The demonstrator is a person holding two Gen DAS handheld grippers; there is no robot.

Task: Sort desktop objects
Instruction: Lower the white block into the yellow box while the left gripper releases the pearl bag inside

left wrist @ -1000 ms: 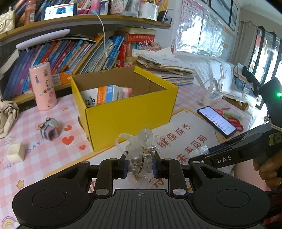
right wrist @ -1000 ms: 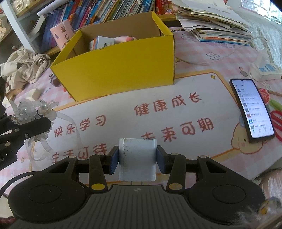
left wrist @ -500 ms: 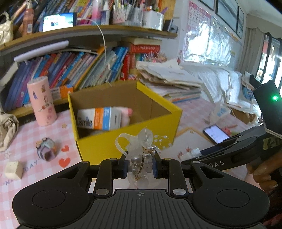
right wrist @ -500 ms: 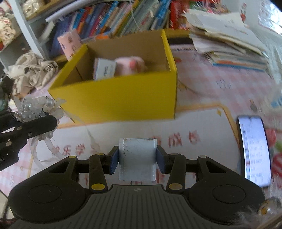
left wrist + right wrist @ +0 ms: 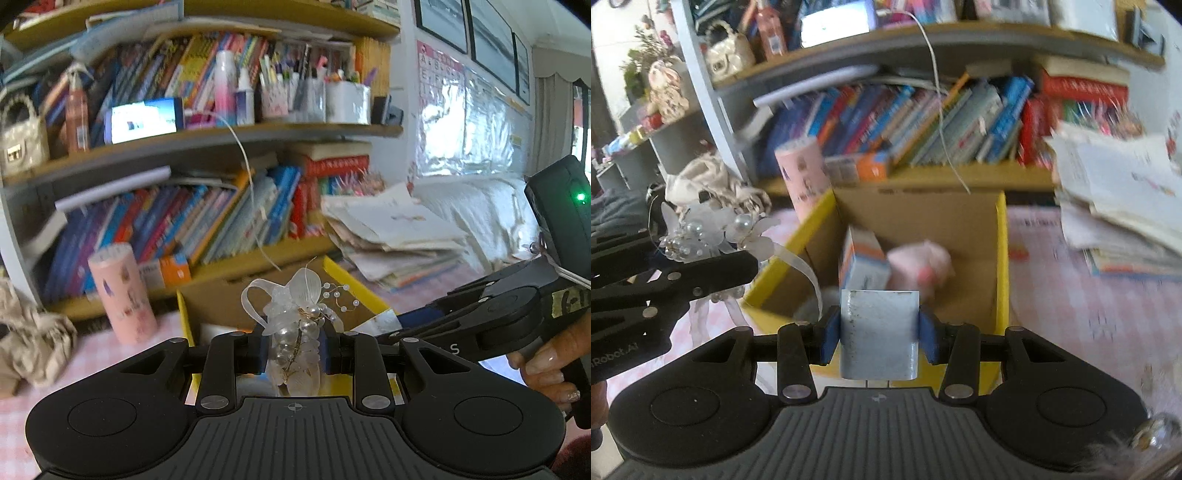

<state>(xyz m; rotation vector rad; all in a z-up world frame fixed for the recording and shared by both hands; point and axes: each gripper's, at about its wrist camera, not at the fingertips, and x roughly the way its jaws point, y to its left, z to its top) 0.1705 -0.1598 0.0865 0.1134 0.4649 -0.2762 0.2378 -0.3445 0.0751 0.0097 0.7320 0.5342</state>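
My left gripper (image 5: pixel 293 350) is shut on a clear hair clip with pearls and a white ribbon flower (image 5: pixel 301 317), held above the near rim of the yellow cardboard box (image 5: pixel 354 286). My right gripper (image 5: pixel 879 334) is shut on a small silvery-white block (image 5: pixel 879 332), raised over the front edge of the same box (image 5: pixel 1001 266). Inside the box lie a milk carton (image 5: pixel 862 264) and a pink soft toy (image 5: pixel 919 266). The left gripper with the hair clip (image 5: pixel 713 232) shows at the left of the right wrist view. The right gripper (image 5: pixel 480 317) shows at the right of the left wrist view.
A pink cylinder tin (image 5: pixel 122 291) stands left of the box, with crumpled cloth (image 5: pixel 33 350) further left. Shelves packed with books (image 5: pixel 184 221) rise behind. A pile of papers (image 5: pixel 391 229) lies right of the box on the pink checked tablecloth (image 5: pixel 1089 295).
Both grippers have risen and moved forward toward the yellow box, each still holding its object. The phone and the mat have dropped out of view.
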